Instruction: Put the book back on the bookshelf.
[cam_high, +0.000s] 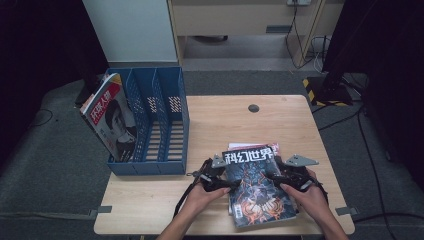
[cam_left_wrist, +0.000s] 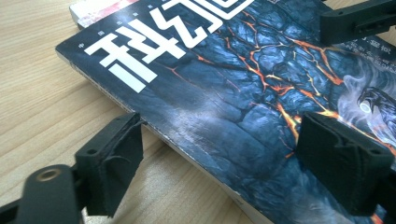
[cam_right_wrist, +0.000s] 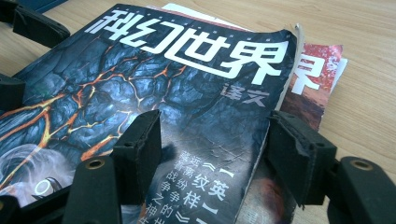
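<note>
Both hands sit at the dark magazine, left gripper fingers apart across its left edge, right gripper fingers apart across its right edge.

The magazine lies atop another on the table, right of the rack, between both grippers.
</note>
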